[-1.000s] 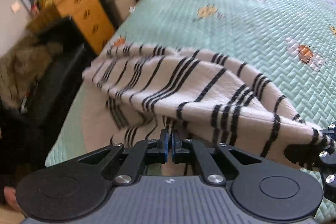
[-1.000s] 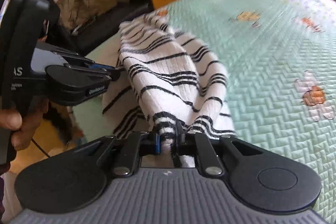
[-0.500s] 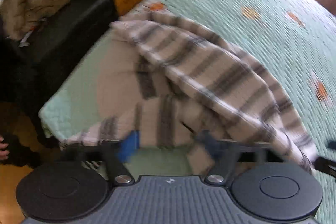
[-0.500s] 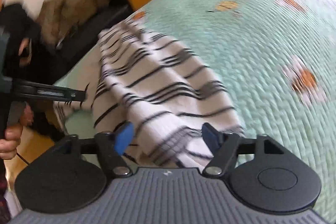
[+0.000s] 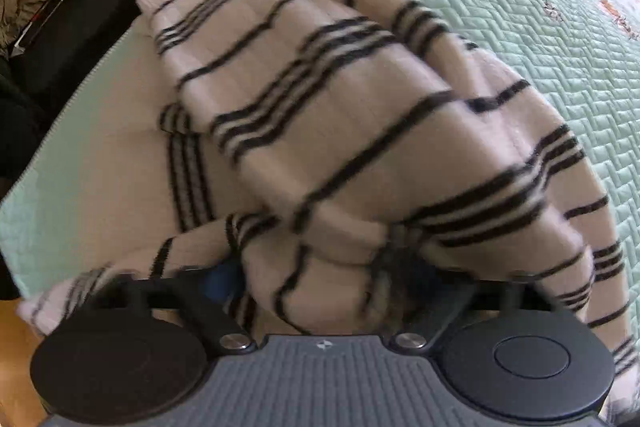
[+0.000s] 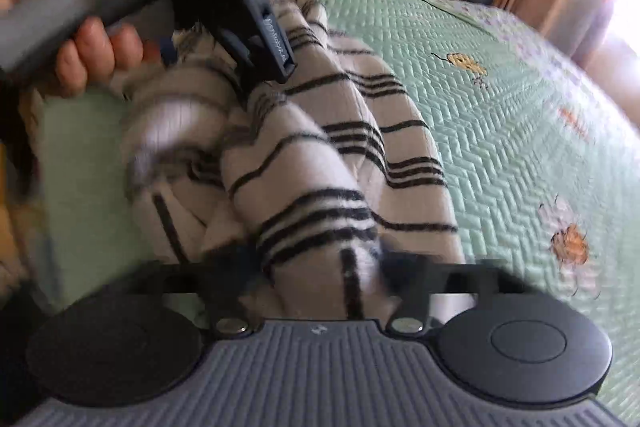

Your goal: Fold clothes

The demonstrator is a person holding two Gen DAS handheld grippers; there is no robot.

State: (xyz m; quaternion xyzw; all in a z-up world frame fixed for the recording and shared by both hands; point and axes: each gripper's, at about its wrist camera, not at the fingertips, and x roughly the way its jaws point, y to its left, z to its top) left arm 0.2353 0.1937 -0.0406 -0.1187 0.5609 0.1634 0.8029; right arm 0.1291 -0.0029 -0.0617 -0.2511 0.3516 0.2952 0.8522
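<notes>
A cream sweater (image 5: 340, 115) with black stripes lies bunched on the bed's corner.

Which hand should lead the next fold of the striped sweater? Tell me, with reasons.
Right, probably. Both grippers have just been closing with striped sweater between their fingers; the right gripper straddles a narrow bunched fold, while the left gripper faces a bulkier heap.

Left gripper (image 5: 320, 279): fingers buried under striped garment (image 5: 340, 115), pad contact unreadable. Right gripper (image 6: 316, 267): fingers motion-blurred, garment fold between them. Hand (image 6: 76, 7) cut off by frame edge, smeared. Garment's near hem runs out of frame.
</notes>
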